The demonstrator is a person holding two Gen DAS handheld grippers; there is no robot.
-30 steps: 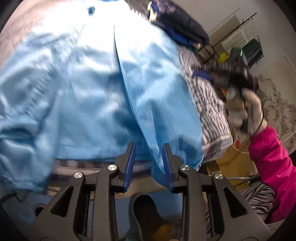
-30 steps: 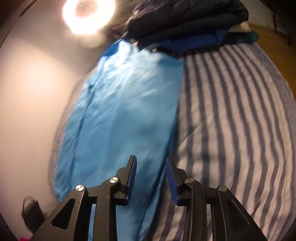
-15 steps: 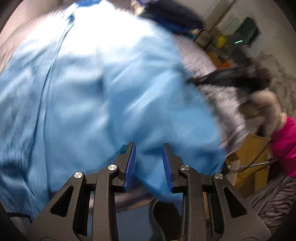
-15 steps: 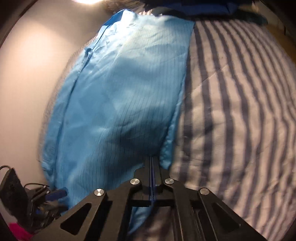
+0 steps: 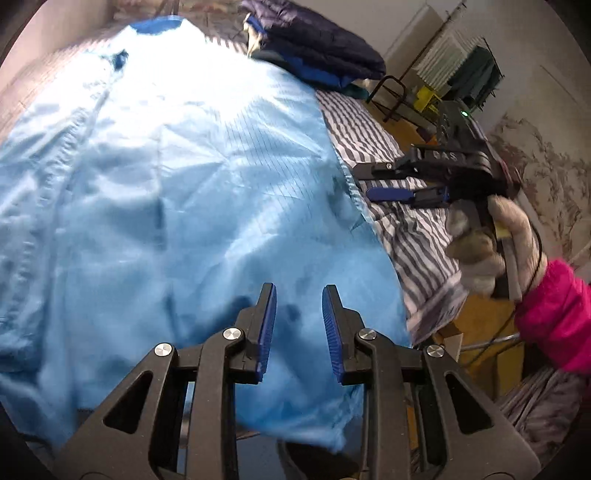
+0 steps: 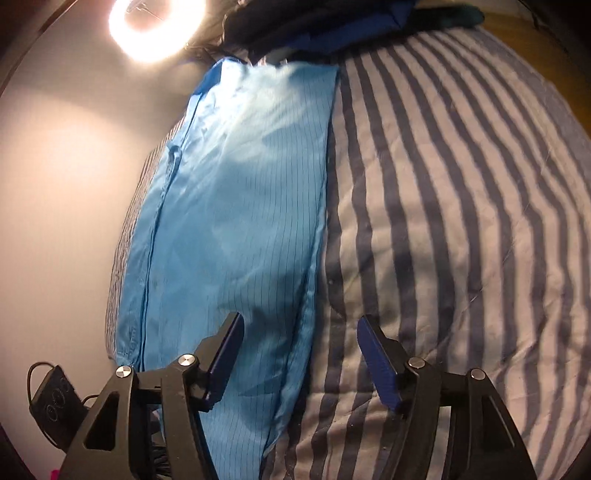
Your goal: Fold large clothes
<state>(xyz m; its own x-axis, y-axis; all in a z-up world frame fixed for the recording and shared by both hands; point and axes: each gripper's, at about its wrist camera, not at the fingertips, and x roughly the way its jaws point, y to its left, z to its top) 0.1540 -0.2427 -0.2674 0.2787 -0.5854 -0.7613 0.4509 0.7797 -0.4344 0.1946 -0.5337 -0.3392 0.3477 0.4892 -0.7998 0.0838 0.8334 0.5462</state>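
Left wrist view: one light blue garment (image 5: 192, 177), large, spread over the striped bedcover (image 5: 417, 229) and taking up most of the frame; its near hem hangs past the bed edge under the left gripper (image 5: 299, 325). Right wrist view: same garment (image 6: 240, 206), lying as a long panel down the left part of the bedcover (image 6: 461, 221), with a straight long edge running toward the right gripper (image 6: 299, 354) and a seamed placket along the far side.

Material: thin, glossy woven cloth with fine dark pinstripes; shallow wrinkles, no stiffness apparent. Judged light, limp and fairly slippery; likely to slide on itself and to balloon or skew if lifted quickly. Not fragile.

Hold points, judged: hemmed edges and corners, where doubled cloth gives the pads more to bite; the near corner by each gripper looks the natural place. A mid-panel pinch would probably take one layer only.

Left gripper: jaws apart, nothing between them, over the near hem. Right gripper: jaws wide apart, straddling the garment's long edge, not clamped; in the left wrist view it (image 5: 391, 184) sits just off that edge, held by a gloved right hand (image 5: 484, 251).

Surroundings: dark folded clothes (image 5: 317, 55) at the bed's far end; ring light (image 6: 155, 26) on the wall.
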